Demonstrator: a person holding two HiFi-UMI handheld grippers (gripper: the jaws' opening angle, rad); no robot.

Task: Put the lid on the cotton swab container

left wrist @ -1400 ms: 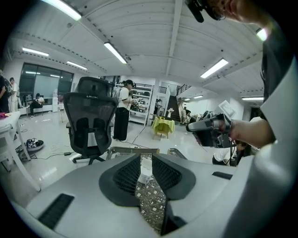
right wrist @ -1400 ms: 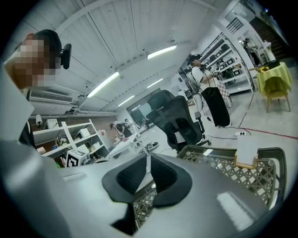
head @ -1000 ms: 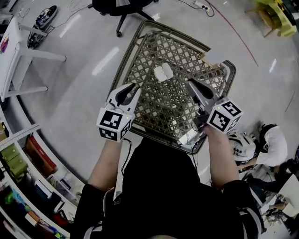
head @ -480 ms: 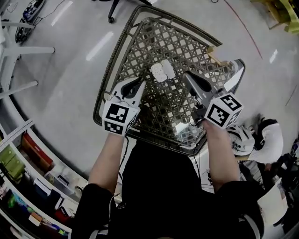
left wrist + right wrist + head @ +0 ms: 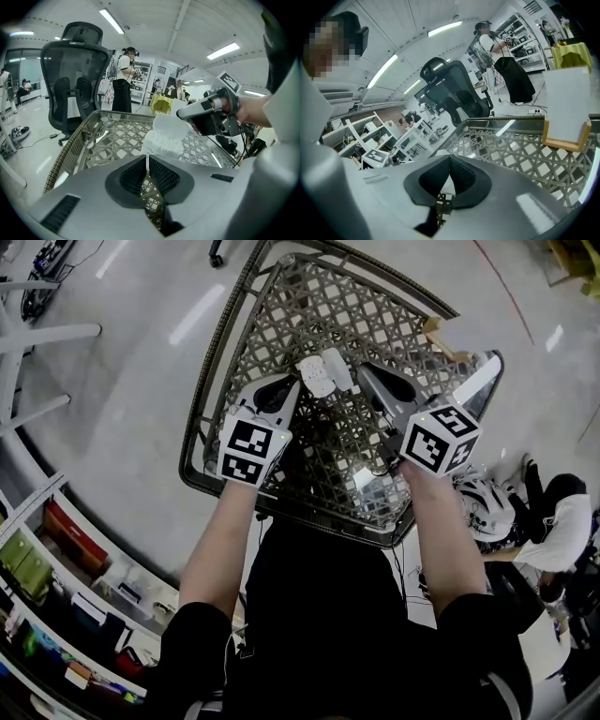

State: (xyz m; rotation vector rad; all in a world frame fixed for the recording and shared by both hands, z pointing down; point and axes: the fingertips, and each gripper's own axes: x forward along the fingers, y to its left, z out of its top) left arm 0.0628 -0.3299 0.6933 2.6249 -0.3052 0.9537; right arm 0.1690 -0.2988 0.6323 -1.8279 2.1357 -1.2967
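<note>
My left tool (image 5: 287,388) is pressed together, and its tips reach the near edge of the cotton swab container (image 5: 313,381). In the left gripper view a thin white sliver runs down the seam between the jaws, in line with the container (image 5: 161,143). I cannot tell whether it is pinched there or only seen through the seam.

The container sits open on the woven lattice surface (image 5: 281,315), near the middle, with its white swab heads showing. The lid (image 5: 336,366) is not on it. It stands tilted on the far side of the container, touching it, and I cannot tell whether the two are joined.

My right tool (image 5: 364,373) is also pressed together at the tips, and it holds nothing. Its point hangs just beside the lid on the right, slightly above it. Through the gap behind its tips I see a bit of white and the lattice below.

A wooden block with a white card (image 5: 565,108) rests at the far right corner of the surface. A black office chair (image 5: 75,89) stands on the floor beyond the surface.
</note>
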